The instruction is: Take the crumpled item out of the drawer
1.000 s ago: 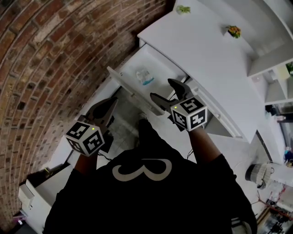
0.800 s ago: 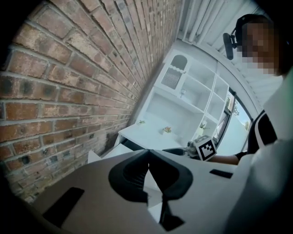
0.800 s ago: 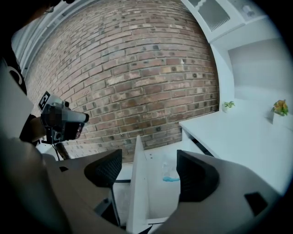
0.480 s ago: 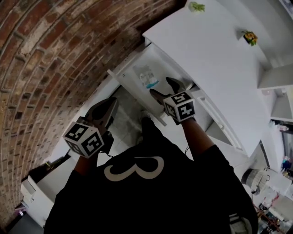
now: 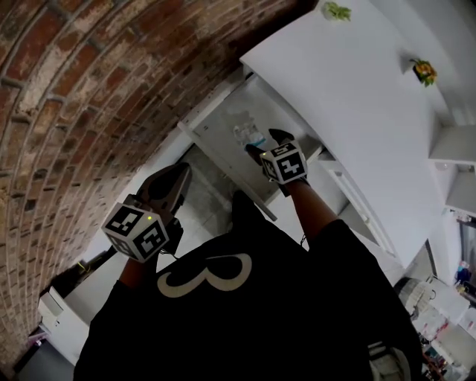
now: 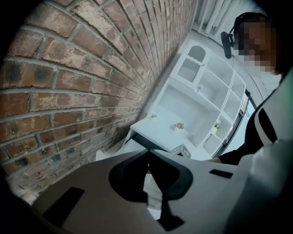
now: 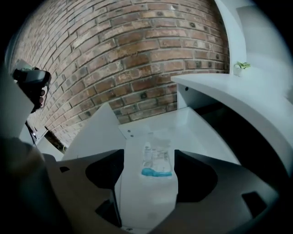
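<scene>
Head view, with both gripper views. The white drawer (image 7: 197, 128) stands pulled out below the white cabinet top (image 5: 349, 89), next to the brick wall (image 5: 89, 97).

The crumpled bottle (image 7: 156, 160), clear plastic with a blue end, lies on the drawer floor near its middle, well apart from the drawer walls.

The right gripper (image 5: 268, 145) reaches over the open drawer from the front edge. Its jaws stand wide apart and are closing. In the right gripper view the bottle lies in the gap between them, blue end towards the camera, and neither pad presses on it.

The left gripper (image 6: 148, 155) is held low at the person's left side, close to the brick wall and well apart from the drawer. Its jaw tips meet, with nothing between them.

The person's black shirt (image 5: 245, 312) fills the lower part of the head view. Two small plants stand on the cabinet top, well apart from each other: a green one (image 5: 336, 10) near the wall and an orange one (image 5: 425, 71) further along.
</scene>
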Demonstrator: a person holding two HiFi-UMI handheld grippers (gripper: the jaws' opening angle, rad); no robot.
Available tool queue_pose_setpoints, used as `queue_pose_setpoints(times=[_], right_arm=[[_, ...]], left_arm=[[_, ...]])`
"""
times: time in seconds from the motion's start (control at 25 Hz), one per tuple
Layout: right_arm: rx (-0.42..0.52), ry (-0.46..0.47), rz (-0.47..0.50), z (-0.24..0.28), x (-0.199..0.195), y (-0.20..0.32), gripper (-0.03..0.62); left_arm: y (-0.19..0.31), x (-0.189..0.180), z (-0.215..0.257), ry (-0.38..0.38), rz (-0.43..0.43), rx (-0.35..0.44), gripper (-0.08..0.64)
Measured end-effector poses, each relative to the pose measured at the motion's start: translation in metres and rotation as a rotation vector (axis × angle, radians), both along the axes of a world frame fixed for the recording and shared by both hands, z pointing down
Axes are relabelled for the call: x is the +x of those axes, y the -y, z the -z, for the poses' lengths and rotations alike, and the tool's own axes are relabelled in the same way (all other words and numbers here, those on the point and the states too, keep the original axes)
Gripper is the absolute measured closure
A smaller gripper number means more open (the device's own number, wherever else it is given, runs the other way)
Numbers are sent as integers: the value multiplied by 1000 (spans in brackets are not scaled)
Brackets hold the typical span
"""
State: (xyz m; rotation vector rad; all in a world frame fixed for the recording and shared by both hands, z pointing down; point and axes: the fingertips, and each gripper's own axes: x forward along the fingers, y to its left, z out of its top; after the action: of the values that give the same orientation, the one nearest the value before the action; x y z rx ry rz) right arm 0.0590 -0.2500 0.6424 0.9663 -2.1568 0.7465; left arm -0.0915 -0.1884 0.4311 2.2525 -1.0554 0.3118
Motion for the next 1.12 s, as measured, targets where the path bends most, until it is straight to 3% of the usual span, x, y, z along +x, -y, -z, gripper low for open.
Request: queue_pose_setpoints(times=[0.56,1.12], right_arm=[[-140,-85,19,-92,-9,32,269],[-144,-80,-11,-107,-14,38,439]], left_arm=[[27,-33,-42,16,73,-76,557],[39,-36,-52,27,71,-91,557]])
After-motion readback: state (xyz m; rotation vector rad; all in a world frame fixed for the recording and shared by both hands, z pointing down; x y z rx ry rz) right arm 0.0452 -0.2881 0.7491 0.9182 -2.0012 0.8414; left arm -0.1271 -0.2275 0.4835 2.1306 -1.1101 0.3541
